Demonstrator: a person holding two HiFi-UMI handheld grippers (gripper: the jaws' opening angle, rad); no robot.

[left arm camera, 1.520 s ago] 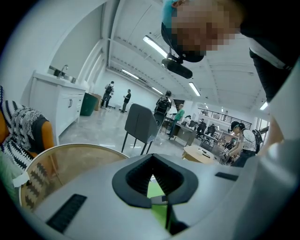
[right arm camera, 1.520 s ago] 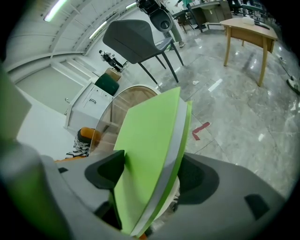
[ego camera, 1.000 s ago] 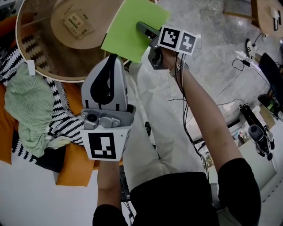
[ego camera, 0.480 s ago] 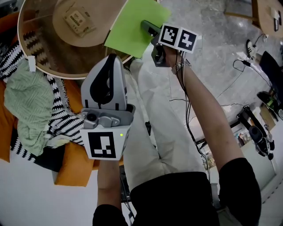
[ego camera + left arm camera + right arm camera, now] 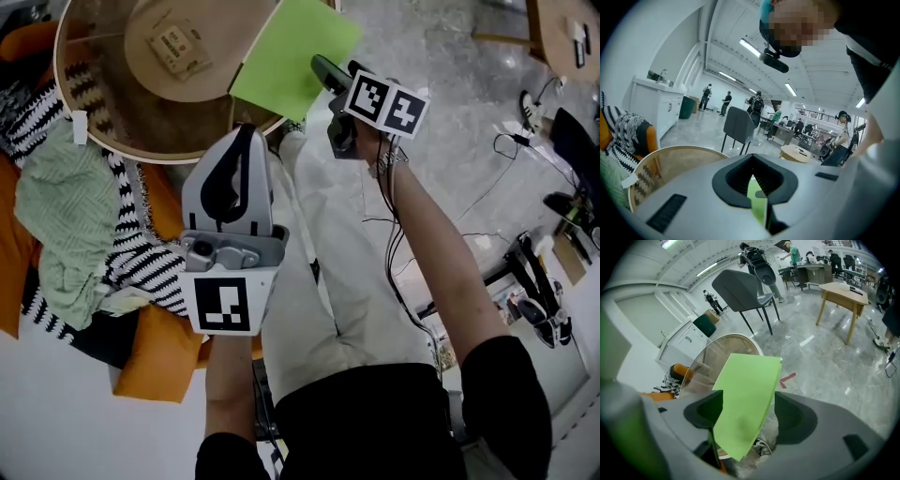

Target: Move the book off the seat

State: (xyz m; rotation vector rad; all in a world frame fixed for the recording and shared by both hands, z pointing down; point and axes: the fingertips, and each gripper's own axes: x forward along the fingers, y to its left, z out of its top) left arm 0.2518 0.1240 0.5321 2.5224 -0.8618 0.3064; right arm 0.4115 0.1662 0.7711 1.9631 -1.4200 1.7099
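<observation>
Book [image 5: 286,52], clamped in my right gripper [image 5: 323,75] at 12 o'clock above the table [image 5: 94,142], awaits set-down; left gripper [image 5: 242,133] closed, empty.

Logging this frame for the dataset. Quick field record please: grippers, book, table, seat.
right gripper: shut on green book, gripping one edge
left gripper: jaws together, nothing held
book position: lifted, by the rim of the round glass-top table
table contents: small box on the wooden shelf under the glass
seat: orange cushions with a green garment and striped fabric; book no longer on it
</observation>
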